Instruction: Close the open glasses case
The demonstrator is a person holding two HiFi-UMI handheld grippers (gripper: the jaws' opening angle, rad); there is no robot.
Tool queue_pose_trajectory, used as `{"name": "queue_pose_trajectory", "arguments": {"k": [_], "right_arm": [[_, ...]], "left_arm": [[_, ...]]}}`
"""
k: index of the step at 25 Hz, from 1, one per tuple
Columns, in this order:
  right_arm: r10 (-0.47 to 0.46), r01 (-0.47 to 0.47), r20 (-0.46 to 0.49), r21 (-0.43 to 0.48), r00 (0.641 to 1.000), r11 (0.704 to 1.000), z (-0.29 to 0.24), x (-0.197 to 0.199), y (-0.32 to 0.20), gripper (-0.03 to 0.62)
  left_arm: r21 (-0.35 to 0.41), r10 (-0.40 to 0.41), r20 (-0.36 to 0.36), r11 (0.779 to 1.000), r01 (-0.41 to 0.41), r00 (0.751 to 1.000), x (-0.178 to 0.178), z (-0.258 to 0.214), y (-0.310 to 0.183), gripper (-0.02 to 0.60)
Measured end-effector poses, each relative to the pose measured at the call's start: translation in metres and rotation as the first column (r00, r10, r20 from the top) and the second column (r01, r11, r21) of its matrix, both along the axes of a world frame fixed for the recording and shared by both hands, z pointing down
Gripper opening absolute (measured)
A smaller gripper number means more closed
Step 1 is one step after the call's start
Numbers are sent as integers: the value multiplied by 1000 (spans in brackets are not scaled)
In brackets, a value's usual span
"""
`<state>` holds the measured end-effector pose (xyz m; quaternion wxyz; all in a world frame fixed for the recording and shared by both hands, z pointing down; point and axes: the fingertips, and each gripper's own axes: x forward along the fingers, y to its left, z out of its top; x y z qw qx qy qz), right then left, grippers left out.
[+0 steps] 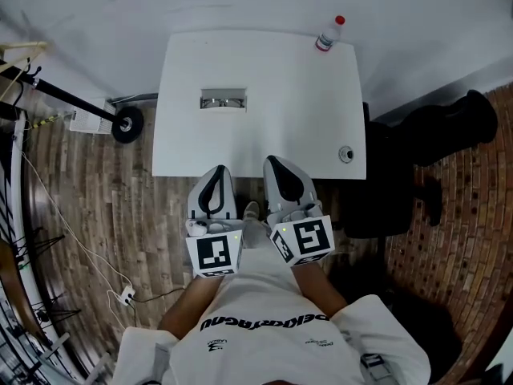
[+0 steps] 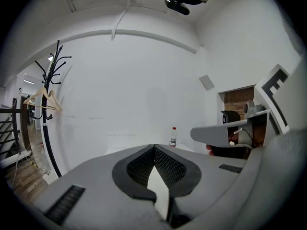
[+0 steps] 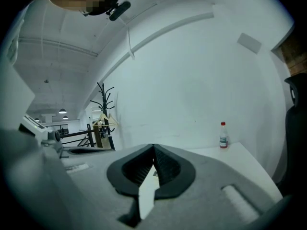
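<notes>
The open glasses case (image 1: 223, 100) lies on the white table (image 1: 264, 135), left of centre toward the far side, with its lid up and glasses inside. My left gripper (image 1: 215, 172) and right gripper (image 1: 277, 164) are held side by side at the table's near edge, well short of the case. Both point toward the far side. In the left gripper view the jaws (image 2: 154, 148) meet at their tips with nothing between them. The right gripper (image 3: 153, 148) looks the same in its own view. Neither gripper view shows the case clearly.
A plastic bottle (image 1: 329, 34) with a red cap stands at the table's far right corner. A small round object (image 1: 345, 153) sits near the right front corner. A black chair (image 1: 445, 131) is right of the table, a wheeled stand (image 1: 127, 124) to its left.
</notes>
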<state>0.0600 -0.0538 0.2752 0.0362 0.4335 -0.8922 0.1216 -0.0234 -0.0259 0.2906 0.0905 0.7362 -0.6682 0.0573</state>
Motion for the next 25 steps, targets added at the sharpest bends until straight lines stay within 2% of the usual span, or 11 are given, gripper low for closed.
{"name": "queue_pose_trajectory", "arguments": {"k": [9, 17, 25], "right_arm": [[14, -15, -10, -84, 1000, 996, 29, -22, -44, 2], [39, -45, -35, -175, 999, 983, 68, -44, -99, 2], [56, -68, -60, -225, 997, 972, 104, -58, -147, 2]], "left_arm": [[-30, 22, -19, 999, -23, 1000, -19, 19, -44, -3], [-66, 63, -31, 996, -64, 998, -39, 53, -100, -3], [-112, 83, -51, 990, -88, 995, -53, 86, -147, -3]]}}
